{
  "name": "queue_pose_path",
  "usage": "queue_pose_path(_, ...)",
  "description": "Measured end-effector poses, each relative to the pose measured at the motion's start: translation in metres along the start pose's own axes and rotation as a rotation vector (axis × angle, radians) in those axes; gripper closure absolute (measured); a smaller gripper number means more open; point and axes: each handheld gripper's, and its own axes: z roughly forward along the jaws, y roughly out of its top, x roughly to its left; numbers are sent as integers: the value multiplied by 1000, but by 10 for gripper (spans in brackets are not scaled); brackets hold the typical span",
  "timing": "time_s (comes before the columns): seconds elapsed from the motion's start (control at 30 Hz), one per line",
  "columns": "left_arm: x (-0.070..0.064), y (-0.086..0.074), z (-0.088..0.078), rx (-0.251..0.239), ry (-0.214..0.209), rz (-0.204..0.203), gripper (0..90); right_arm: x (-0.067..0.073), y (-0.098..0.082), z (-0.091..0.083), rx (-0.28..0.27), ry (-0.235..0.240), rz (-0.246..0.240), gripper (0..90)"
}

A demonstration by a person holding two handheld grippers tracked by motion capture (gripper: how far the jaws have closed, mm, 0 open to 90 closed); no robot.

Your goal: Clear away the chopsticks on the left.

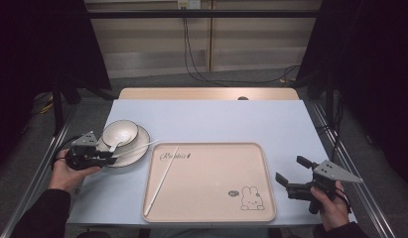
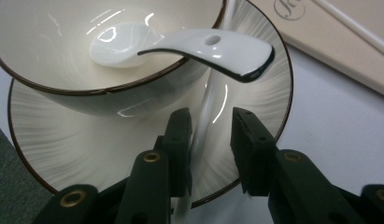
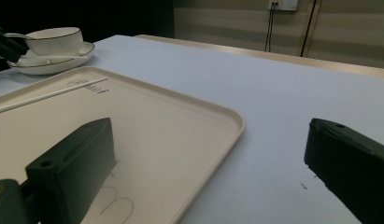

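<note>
Over at the left of the bench [image 1: 206, 119], the left tongs [image 2: 210, 135] sit low over the near rim of a cream saucer [image 2: 87, 154], with a white chopstick [image 2: 213, 100] running up between the two black jaws. That chopstick lies across the saucer, passing beneath the overhanging handle of a white spoon [image 2: 203, 46]. The left jaw looks close against the chopstick, while a gap shows between it and the right jaw, so the jaws stand narrow around the stick without a firm pinch from both sides. The spoon rests in a dark-rimmed bowl [image 2: 49, 51] that stands on the saucer, its handle poking out over the bowl's rim towards the tongs. From the high view, the left tongs [image 1: 104, 157] meet the saucer [image 1: 137, 151] at its left edge, and the chopstick's far end reaches out past the saucer towards a beige tray [image 1: 211, 198]. A second chopstick [image 1: 162, 181] lies slantwise on the tray's left part, well apart from the rabbit drawing [image 1: 251, 198] in the near right corner. The right tongs [image 1: 289, 171] are held just off the tray's right edge, jaws wide apart with nothing between them.
</note>
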Motion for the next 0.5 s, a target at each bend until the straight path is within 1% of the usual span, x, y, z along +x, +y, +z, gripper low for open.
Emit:
queue_pose_path(0.03, -1, 0, 3, 17, 5, 4, 684, 0, 0, 0, 1, 0, 4, 16)
queue_pose_path(0.17, -1, 0, 5, 29, -2, -4, 694, 0, 0, 0, -1, 0, 1, 16)
queue_pose_path(0.2, -1, 1, 5, 33, 5, -7, 727, 0, 0, 0, 0, 0, 0, 16)
queue_pose_path(0.23, -1, 1, 6, 34, -10, -16, 751, 0, 0, 0, 0, 0, 1, 16)
queue_pose_path(0.37, -1, 1, 8, 53, -24, -28, 798, 0, 0, 0, 0, 1, -1, 16)
queue_pose_path(0.43, -2, 2, 8, 59, -39, -31, 810, 0, 0, 0, 1, 1, 0, 16)
queue_pose_path(0.47, -3, 2, 8, 58, -48, -43, 836, 0, 0, 0, 0, 0, -1, 16)
queue_pose_path(0.5, -2, 3, 7, 60, -50, -36, 840, 0, 0, 0, 1, 2, 0, 16)
